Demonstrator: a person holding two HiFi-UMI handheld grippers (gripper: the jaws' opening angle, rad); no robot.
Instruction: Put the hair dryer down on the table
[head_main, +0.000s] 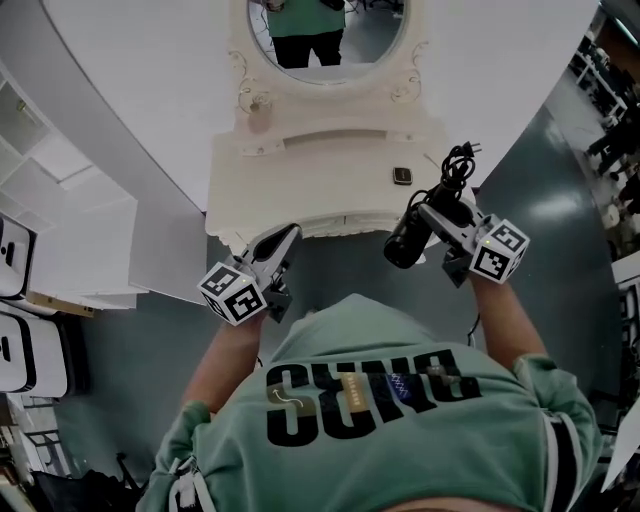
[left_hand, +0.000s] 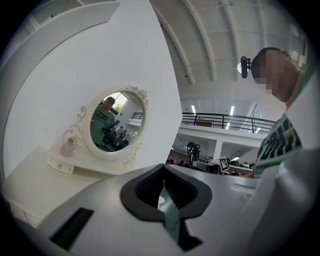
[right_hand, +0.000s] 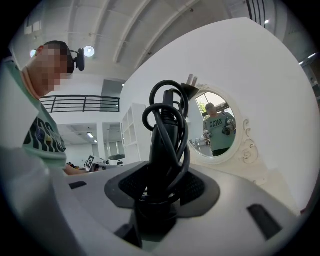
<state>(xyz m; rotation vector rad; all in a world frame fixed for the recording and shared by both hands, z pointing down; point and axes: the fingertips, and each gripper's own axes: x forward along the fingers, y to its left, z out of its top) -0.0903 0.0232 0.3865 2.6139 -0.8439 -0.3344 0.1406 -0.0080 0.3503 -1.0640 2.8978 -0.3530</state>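
Not yet set down: the right gripper (head_main: 424, 212) clamps the black corded hair dryer (head_main: 405, 243) aloft by the cream vanity desk's (head_main: 300, 170) near edge; the left gripper (head_main: 286, 238) is closed, empty.

The hair dryer (head_main: 408, 243) and its cord (head_main: 455, 170) are black; the table (head_main: 330, 180) is cream-white with scrolled ornament; the left claw (head_main: 283, 238) and right claw (head_main: 432, 212) are grey with black-and-white square markers; the shirt (head_main: 330, 335) is green, lettered black.
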